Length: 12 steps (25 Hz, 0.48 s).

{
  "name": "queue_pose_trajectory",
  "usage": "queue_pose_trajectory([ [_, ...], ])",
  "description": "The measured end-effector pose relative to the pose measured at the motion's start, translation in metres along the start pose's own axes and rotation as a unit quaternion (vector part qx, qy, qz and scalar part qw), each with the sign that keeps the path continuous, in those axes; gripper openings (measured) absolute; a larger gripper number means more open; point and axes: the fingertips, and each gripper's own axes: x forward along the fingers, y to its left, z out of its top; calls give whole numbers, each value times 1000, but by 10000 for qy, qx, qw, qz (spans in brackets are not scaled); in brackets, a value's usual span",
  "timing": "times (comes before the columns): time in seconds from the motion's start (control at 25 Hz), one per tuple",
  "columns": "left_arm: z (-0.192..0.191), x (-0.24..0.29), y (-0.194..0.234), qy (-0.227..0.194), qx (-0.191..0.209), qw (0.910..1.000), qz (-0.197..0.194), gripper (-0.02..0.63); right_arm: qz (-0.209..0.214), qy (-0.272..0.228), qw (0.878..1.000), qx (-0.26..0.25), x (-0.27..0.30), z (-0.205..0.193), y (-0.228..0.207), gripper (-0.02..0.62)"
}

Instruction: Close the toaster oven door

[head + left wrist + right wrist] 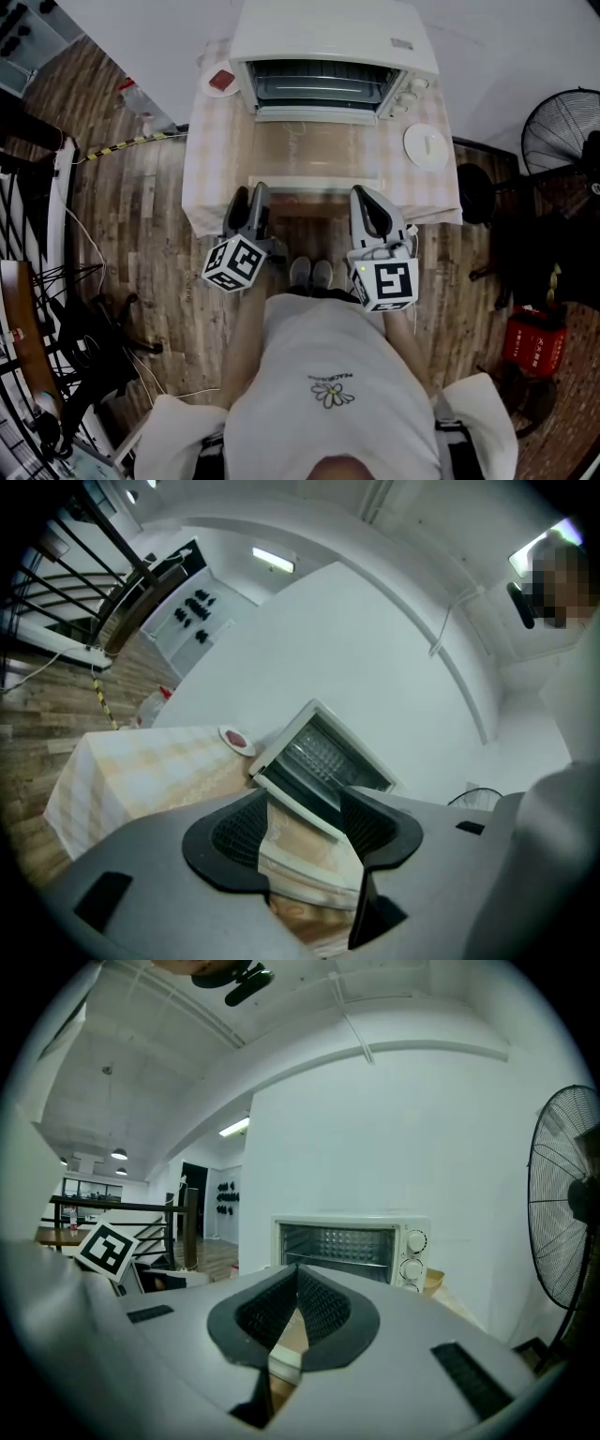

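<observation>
We see the toaster oven (333,37) at the back of the table (211,159), its door (314,150) lying flat toward us, so no closing is done and the whole upward swing is left. Left gripper (250,192) waits by the door's near left corner, jaws spread, pinching nothing (the door edge shows through the gap). Right gripper (367,197) sits by the right corner, jaws pressed together, empty.

Soft, even indoor light; wall (375,639) bright, shadows faint. Strip lamp (273,560) glows high above left claw (302,808). Gripper views fisheye, corners black; claw bodies blurred close-up.
</observation>
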Motion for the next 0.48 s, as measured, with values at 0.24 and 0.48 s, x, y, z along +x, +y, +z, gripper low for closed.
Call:
queue_pose_trajectory([
  [0.24,-32,0,24,320,-647,9970,282,241,69,106,9999,-14,0,-5,5,9],
  [0.48,-54,2,44,474,-1298,9890,534,241,127,232,9996,-61,2,-11,10,9],
])
